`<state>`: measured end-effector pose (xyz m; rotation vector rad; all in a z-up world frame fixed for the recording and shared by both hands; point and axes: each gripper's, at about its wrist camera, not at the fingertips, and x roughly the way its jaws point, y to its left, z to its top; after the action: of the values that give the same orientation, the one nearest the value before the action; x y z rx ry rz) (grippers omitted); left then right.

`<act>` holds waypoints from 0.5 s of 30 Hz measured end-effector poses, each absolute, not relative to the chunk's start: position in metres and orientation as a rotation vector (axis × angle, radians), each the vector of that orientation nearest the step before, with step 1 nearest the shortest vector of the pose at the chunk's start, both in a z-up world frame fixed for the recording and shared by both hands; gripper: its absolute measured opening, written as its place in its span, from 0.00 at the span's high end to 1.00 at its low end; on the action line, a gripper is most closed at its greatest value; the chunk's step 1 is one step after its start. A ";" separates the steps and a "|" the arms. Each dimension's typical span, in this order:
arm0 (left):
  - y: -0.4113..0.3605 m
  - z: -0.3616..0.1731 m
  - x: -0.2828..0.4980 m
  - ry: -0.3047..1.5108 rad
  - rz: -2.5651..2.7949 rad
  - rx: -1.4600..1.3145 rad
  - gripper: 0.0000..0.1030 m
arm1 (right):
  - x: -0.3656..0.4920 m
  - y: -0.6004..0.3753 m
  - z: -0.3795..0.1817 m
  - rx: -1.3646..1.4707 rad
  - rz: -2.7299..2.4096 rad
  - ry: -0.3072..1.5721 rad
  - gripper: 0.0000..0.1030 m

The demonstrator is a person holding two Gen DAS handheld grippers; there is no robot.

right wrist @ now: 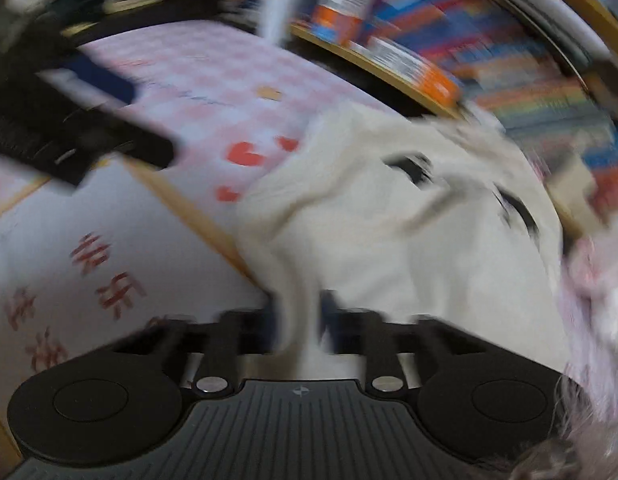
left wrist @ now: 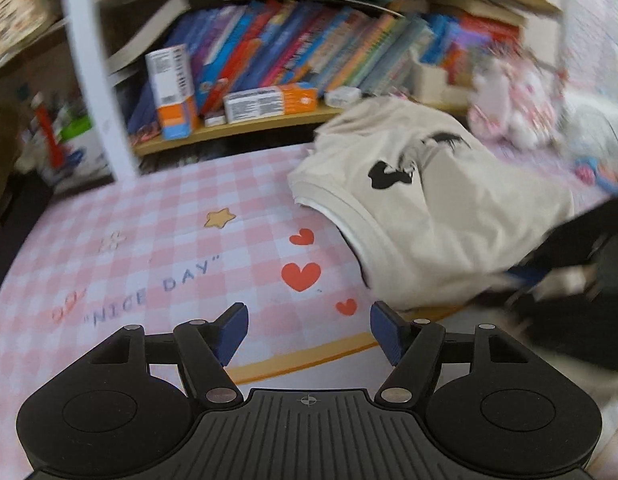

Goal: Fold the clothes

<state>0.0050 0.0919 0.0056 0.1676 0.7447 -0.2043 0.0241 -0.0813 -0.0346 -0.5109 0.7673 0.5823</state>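
A cream T-shirt [left wrist: 429,200] with black prints lies crumpled on the right of a pink checked mat [left wrist: 169,240]. My left gripper [left wrist: 307,320] hovers open over the mat near the red hearts, left of the shirt, with nothing between its blue pads. In the blurred right wrist view, a bunched fold of the T-shirt [right wrist: 389,240] runs down between the fingers of my right gripper [right wrist: 299,320], which is shut on it. The left gripper [right wrist: 121,112] shows as a dark blur at the upper left. The right gripper [left wrist: 525,276] is at the shirt's right edge.
A wooden shelf [left wrist: 237,126] crammed with colourful books and boxes runs along the back. A white post [left wrist: 93,80] stands at the mat's far left corner. Pink plush toys [left wrist: 509,96] sit behind the shirt. The mat's yellow border [left wrist: 301,356] lies near me.
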 end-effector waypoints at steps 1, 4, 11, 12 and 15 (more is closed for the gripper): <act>0.092 0.003 0.009 0.737 -0.229 0.201 0.33 | 0.023 -0.090 -0.029 -0.467 0.564 0.783 0.90; 0.087 -0.006 0.023 0.714 -0.301 0.287 0.33 | 0.010 -0.119 -0.012 -0.360 0.493 0.817 0.92; 0.046 -0.033 0.047 0.650 -0.453 0.514 0.33 | -0.050 -0.158 0.045 -0.257 0.318 0.762 0.92; 0.040 -0.035 0.045 0.617 -0.464 0.557 0.33 | -0.054 -0.158 0.052 -0.255 0.293 0.744 0.92; 0.032 -0.033 0.039 0.524 -0.487 0.592 0.33 | -0.066 -0.163 0.076 -0.251 0.216 0.686 0.92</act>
<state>0.0387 0.0318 -0.0328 0.5923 0.5238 -0.4867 -0.0656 -0.1631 0.0762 -0.2508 0.6864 0.2159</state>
